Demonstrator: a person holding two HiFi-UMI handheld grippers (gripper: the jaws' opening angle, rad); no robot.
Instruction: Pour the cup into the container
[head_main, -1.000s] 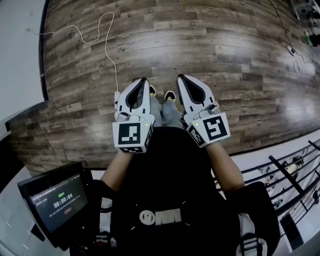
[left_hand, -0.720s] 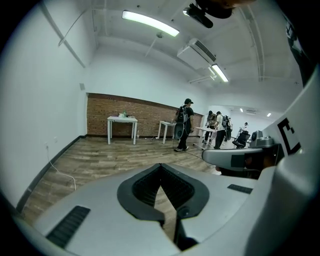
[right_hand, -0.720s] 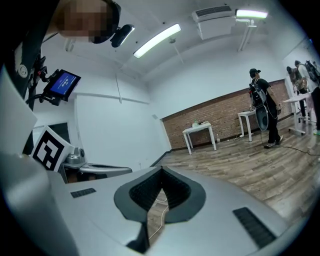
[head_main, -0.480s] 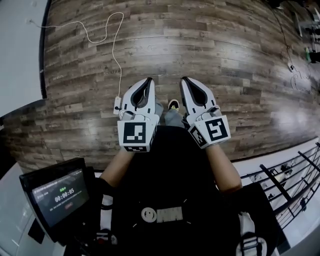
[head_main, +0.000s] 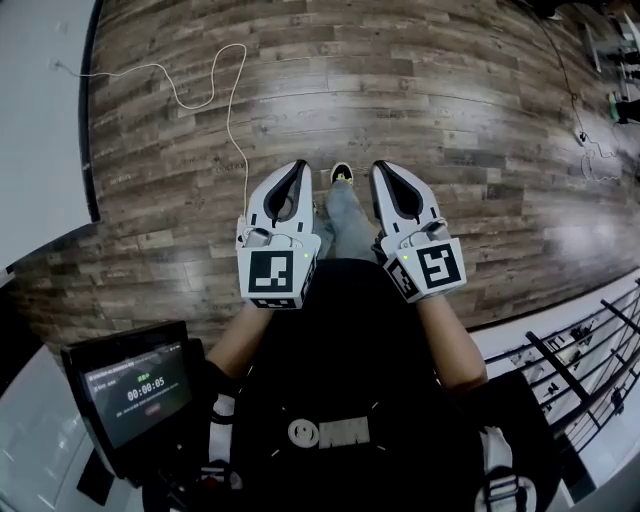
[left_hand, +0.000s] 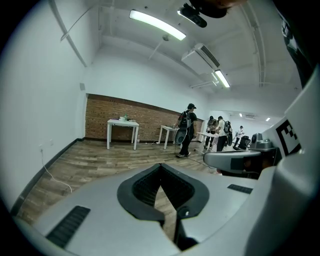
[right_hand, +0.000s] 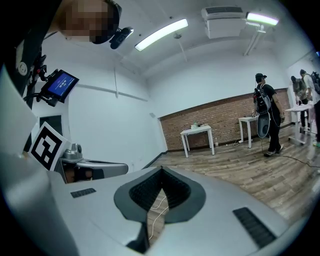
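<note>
**A:** How many claws, and how do they stand?

**B:** Two, side by side above the wooden floor (head_main: 450, 120). The left claw (head_main: 297, 170) has its jaws together with nothing between them. The right claw (head_main: 381, 170) is the same, closed and empty.

**A:** Which way do they point?

**B:** Forward, away from the person. Their long axes run nearly parallel and the tips are level.

**A:** And the thing to be poured?

**B:** I cannot tell where it is. One white surface (right_hand: 197, 136) by the brick wall, well apart from the claws, carries small things too tiny to make out. One white cable (head_main: 215, 80) lies on the floor.
</note>
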